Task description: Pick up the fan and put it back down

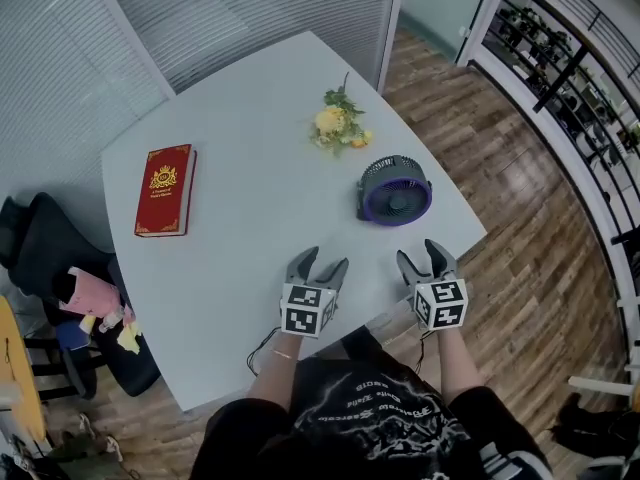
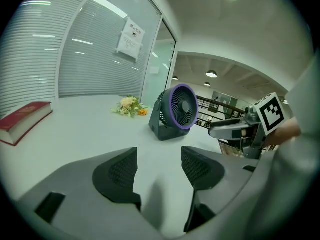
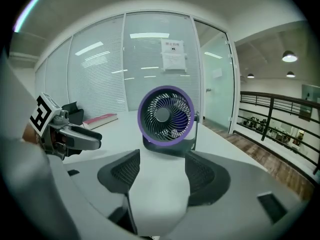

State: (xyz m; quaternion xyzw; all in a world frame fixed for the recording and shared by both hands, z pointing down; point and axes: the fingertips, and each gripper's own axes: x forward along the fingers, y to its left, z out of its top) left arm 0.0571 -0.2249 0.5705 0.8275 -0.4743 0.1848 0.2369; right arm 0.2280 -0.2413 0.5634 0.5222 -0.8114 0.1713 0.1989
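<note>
Purple-ringed and grey, the fan (image 1: 396,190) stands upright on the pale tabletop (image 1: 250,238) in the head view, near its right edge. Yellow flowers (image 1: 338,123) lie near it, and a red book (image 1: 165,189) lies well apart at the left. The left claw (image 1: 318,261) and right claw (image 1: 420,253) hover side by side, short of the fan. In the left gripper view the jaws stand wide over bare tabletop, with the fan ahead. In the right gripper view the jaws also stand wide and empty, with the fan straight ahead, its grille facing the camera.
</note>
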